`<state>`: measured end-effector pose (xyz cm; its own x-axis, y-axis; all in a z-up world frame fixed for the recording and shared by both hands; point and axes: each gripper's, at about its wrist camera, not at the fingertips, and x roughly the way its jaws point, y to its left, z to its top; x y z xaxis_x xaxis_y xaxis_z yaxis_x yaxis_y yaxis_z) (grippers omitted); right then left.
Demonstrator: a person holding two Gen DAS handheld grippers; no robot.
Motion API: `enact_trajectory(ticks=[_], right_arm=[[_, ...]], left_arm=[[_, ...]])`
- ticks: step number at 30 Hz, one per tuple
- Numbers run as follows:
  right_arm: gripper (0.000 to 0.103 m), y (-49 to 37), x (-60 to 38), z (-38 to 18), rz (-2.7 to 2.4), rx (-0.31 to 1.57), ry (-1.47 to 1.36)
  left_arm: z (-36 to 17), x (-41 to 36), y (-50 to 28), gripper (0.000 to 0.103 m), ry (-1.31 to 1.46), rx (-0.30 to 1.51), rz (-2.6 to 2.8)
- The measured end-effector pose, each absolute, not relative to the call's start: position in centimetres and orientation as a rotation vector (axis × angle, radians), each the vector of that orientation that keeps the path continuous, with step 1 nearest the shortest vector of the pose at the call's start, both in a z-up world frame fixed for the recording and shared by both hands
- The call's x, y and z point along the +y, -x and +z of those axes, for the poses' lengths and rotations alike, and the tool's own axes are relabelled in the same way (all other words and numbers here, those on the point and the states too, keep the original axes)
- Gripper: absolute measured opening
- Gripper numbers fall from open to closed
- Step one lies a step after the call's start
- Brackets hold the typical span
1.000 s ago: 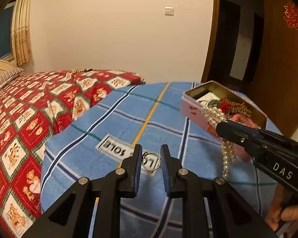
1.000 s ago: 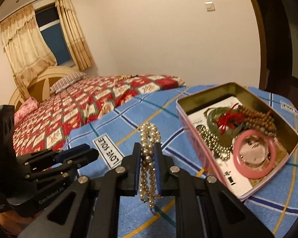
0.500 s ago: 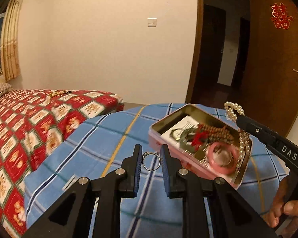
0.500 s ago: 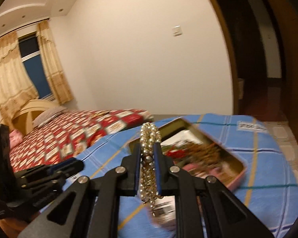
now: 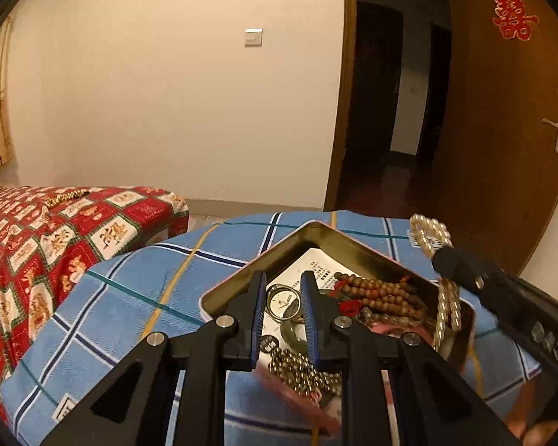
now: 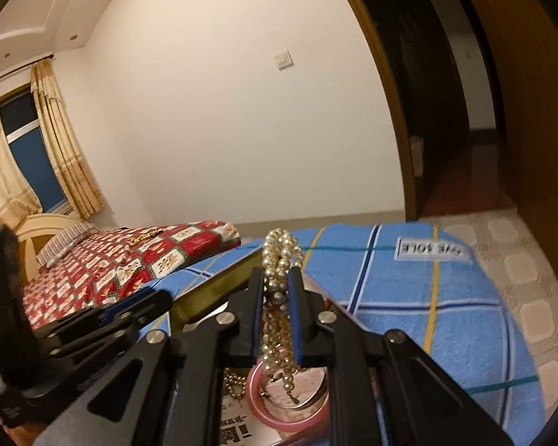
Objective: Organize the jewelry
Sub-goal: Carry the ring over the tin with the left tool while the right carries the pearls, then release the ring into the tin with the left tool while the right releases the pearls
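Observation:
A pink tin [image 5: 316, 225] with a gold inside lies open on the blue checked cloth. It holds wooden beads [image 5: 375, 290], a watch, a ball chain [image 5: 301, 366] and a pink bangle [image 6: 290, 416]. My left gripper [image 5: 283, 310] hangs over the tin's near corner, shut on a small silver ring [image 5: 284, 303] that overlaps the watch behind it. My right gripper [image 6: 275, 297] is shut on a pearl strand [image 6: 281, 249], whose loose end dangles into the bangle. In the left wrist view that strand [image 5: 429, 230] sits over the tin's right side. The left gripper [image 6: 148, 304] shows at the right wrist view's left.
The blue checked cloth [image 5: 130, 297] covers a rounded surface that drops off at its edges. A bed with a red patterned cover [image 5: 37, 245] lies to the left, a gold chain [image 5: 65, 197] on it. An open wooden door [image 5: 502, 148] stands at the right.
Both grippers have travelled across the cloth and now hang over the tin. The left still grips the ring and the right the pearls, whose end has come down over the pink bangle.

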<state>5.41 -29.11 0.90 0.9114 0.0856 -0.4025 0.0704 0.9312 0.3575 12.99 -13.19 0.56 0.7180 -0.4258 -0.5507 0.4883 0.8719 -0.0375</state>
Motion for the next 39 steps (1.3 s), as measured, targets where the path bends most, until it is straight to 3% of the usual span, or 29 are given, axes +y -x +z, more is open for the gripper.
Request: enact_trajectory(ticks=[12, 35, 37, 38, 39], right_arm=[[0.016, -7.0, -27.5, -1.3, 0.037, 0.549, -0.317], [0.017, -8.7, -27.3, -2.9, 0.030, 0.630, -0.313], [0.020, -8.3, -27.5, -2.6, 0.018, 0.604, -0.317], [0.023, -8.1, -27.5, -2.5, 0.013, 0.594, -0.319], [0.035, -7.7, -27.7, -2.3, 0.000, 0.575, -0.324]], left_arm=[[-2.0, -14.0, -16.4, 0.019, -0.108, 0.661, -0.442], [-2.6, -14.7, -16.1, 0.020, -0.155, 0.668, -0.405], [-2.6, -14.6, -16.0, 0.026, -0.147, 0.672, -0.404], [-2.6, -14.6, -16.0, 0.039, -0.142, 0.673, -0.399], [-2.5, -14.4, -15.8, 0.050, -0.131, 0.666, -0.394]])
